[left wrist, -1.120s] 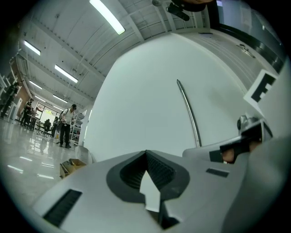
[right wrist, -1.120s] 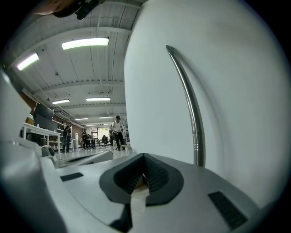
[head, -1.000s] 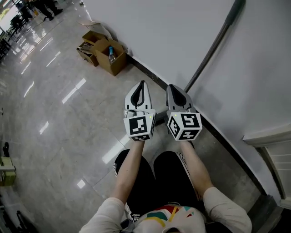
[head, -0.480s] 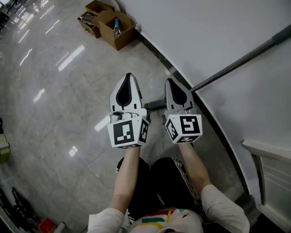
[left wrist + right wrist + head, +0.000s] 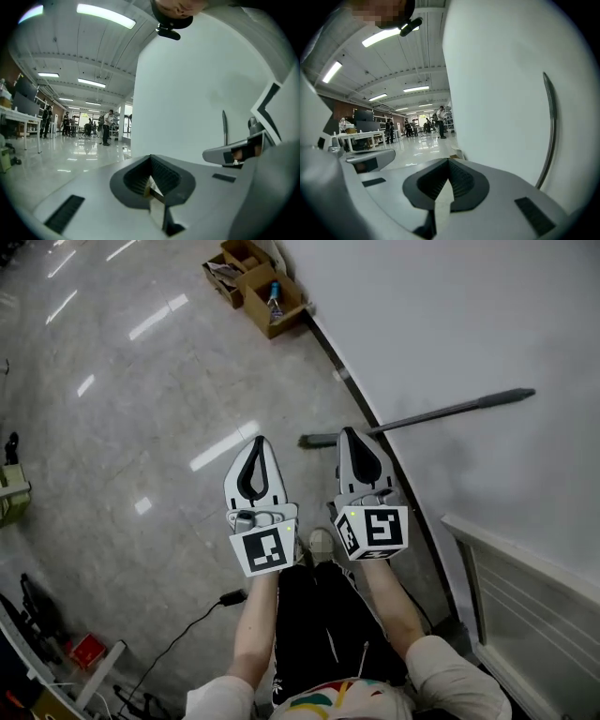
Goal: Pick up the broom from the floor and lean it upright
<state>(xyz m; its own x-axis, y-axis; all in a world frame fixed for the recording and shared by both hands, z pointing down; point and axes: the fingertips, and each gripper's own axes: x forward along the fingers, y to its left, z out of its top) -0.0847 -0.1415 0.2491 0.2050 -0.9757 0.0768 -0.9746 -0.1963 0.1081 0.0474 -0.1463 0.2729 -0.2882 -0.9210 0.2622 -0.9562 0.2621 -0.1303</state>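
Note:
The broom (image 5: pixel 448 411) leans against the white wall, and its long grey handle shows as a thin line in the left gripper view (image 5: pixel 224 125) and as a curved one in the right gripper view (image 5: pixel 553 119). Its foot (image 5: pixel 317 440) rests on the floor by the skirting, partly behind my right gripper (image 5: pixel 350 433). That gripper is shut with nothing between its jaws (image 5: pixel 449 161). My left gripper (image 5: pixel 255 442) is held beside it, also shut and empty (image 5: pixel 151 157). Both are held out level, apart from the broom.
Open cardboard boxes (image 5: pixel 262 287) stand by the wall farther along. A black cable (image 5: pixel 187 638) lies on the glossy floor (image 5: pixel 141 427) at lower left. A white panelled ledge (image 5: pixel 525 582) is at the right. People (image 5: pixel 108 126) and tables (image 5: pixel 361 136) are far off in the hall.
Both grippers have risen from near the floor, staying shut and side by side. The view has risen too, so the floor looks farther away. The broom stays against the wall.

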